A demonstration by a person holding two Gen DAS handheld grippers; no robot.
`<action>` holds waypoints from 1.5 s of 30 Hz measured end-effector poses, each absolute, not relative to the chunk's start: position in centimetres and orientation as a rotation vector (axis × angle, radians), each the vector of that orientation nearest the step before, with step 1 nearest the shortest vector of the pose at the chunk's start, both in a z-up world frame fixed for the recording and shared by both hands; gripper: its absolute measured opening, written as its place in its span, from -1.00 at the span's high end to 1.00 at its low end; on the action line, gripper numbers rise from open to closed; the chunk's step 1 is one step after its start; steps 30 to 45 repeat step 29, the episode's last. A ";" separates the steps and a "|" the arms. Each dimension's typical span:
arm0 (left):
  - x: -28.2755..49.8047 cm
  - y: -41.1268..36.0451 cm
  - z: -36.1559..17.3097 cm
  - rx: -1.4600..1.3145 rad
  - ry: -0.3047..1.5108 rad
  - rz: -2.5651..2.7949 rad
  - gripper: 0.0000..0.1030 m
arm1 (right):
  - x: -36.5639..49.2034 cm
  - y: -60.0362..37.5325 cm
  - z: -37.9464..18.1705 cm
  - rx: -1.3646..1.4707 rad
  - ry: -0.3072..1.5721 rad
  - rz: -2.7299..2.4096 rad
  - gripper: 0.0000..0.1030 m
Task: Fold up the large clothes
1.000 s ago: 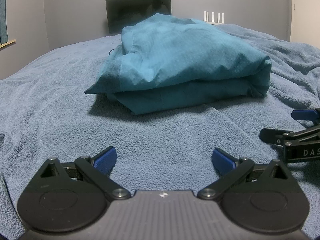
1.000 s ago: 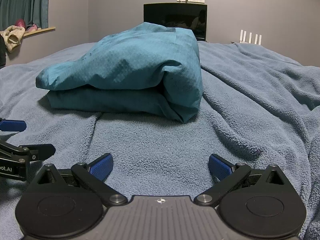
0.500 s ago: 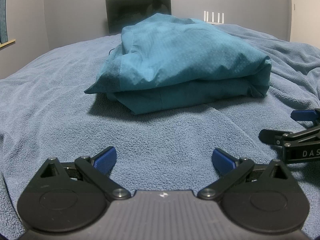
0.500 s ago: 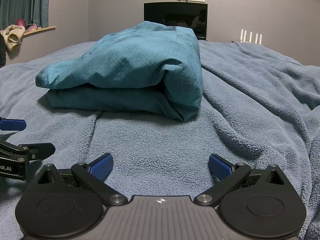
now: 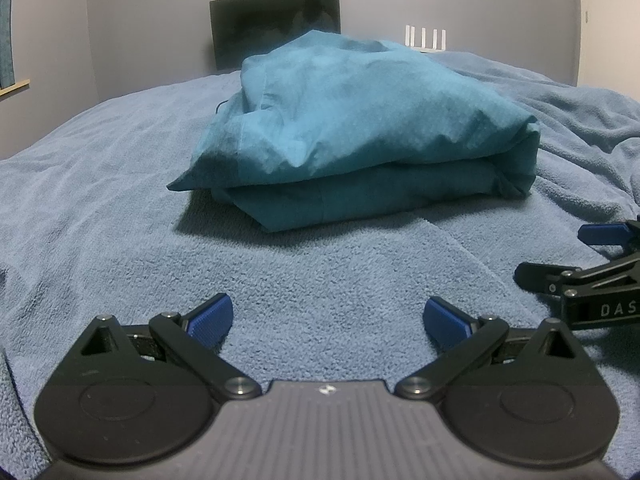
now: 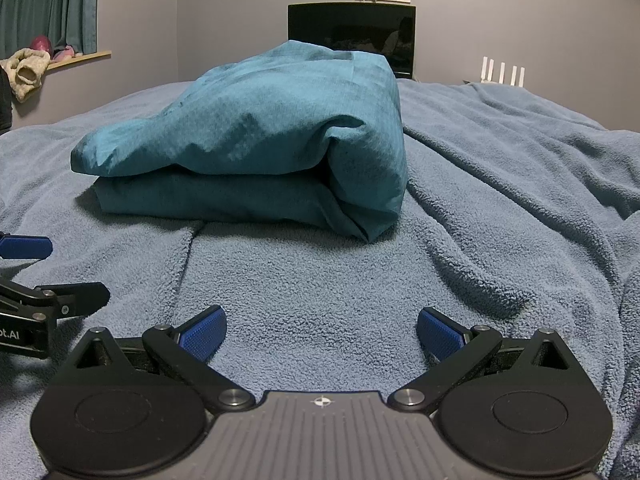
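Note:
A teal garment (image 5: 360,128) lies folded into a thick bundle on the blue fleece blanket (image 5: 100,208); the right wrist view shows the same garment (image 6: 256,144) with its folded end toward the right. My left gripper (image 5: 328,318) rests low on the blanket well short of the bundle, open, nothing between its blue pads. My right gripper (image 6: 322,330) also sits open and empty on the blanket (image 6: 500,208), short of the bundle. Each gripper shows at the edge of the other's view: the right gripper (image 5: 592,256) and the left gripper (image 6: 40,272).
A dark screen (image 6: 352,36) stands against the grey wall behind the bed, with a white router (image 6: 502,70) beside it. A window ledge (image 6: 72,58) with curtain and soft items is at far left. The blanket is rumpled into ridges on the right.

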State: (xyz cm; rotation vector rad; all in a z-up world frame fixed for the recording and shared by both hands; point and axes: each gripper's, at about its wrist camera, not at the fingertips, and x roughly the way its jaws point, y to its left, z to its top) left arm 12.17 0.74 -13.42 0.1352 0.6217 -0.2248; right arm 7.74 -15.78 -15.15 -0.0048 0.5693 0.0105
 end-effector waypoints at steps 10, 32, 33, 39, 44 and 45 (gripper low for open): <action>12.2 0.7 -13.4 0.132 0.625 -0.227 -1.00 | 7.6 -15.9 -15.2 -0.005 0.571 0.011 -1.00; 12.5 0.7 -13.6 0.140 0.639 -0.226 -1.00 | 7.3 -16.0 -15.3 -0.005 0.573 0.012 -1.00; 12.5 0.7 -13.6 0.140 0.639 -0.226 -1.00 | 7.3 -16.0 -15.3 -0.005 0.573 0.012 -1.00; 12.5 0.7 -13.6 0.140 0.639 -0.226 -1.00 | 7.3 -16.0 -15.3 -0.005 0.573 0.012 -1.00; 12.5 0.7 -13.6 0.140 0.639 -0.226 -1.00 | 7.3 -16.0 -15.3 -0.005 0.573 0.012 -1.00; 12.5 0.7 -13.6 0.140 0.639 -0.226 -1.00 | 7.3 -16.0 -15.3 -0.005 0.573 0.012 -1.00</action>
